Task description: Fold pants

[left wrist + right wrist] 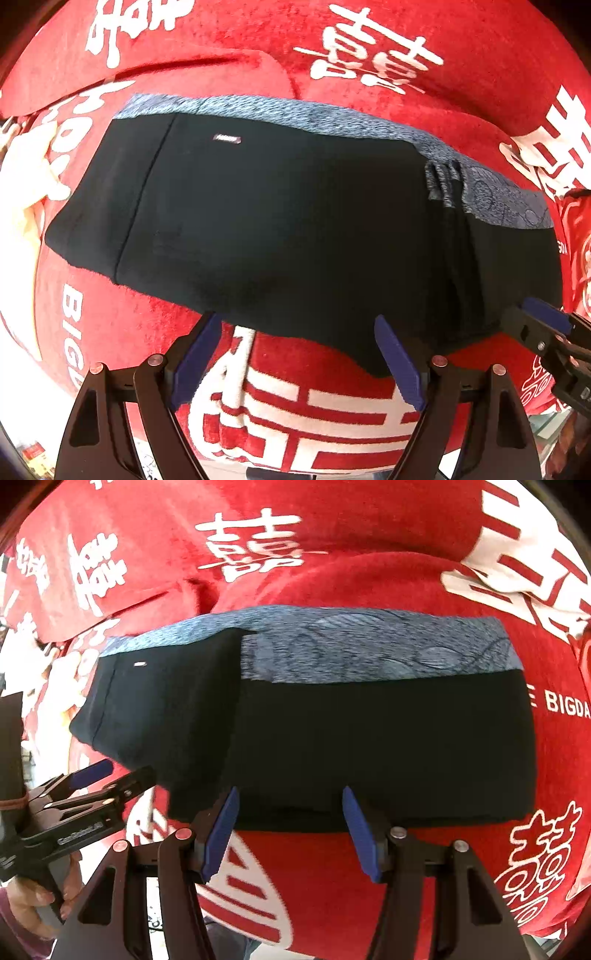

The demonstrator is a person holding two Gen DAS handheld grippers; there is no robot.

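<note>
Black pants [277, 221] lie folded into a flat block on a red cloth, their blue-grey patterned waistband [332, 118] along the far side. My left gripper [295, 325] hovers open over the near edge of the pants, with nothing pinched between its blue pads. In the right wrist view the same pants [369, 746] and waistband [369, 646] fill the middle. My right gripper [291, 794] is open above their near edge, and the cloth there lies flat. Each gripper shows in the other's view: the right gripper [543, 325] at the right edge, the left gripper [110, 771] at the left.
A red plush cloth [369, 886] with large white characters covers the surface and is wrinkled behind the pants. A person's hand [29, 904] holds the left gripper's handle at the lower left. Pale cloth [22, 192] lies at the far left.
</note>
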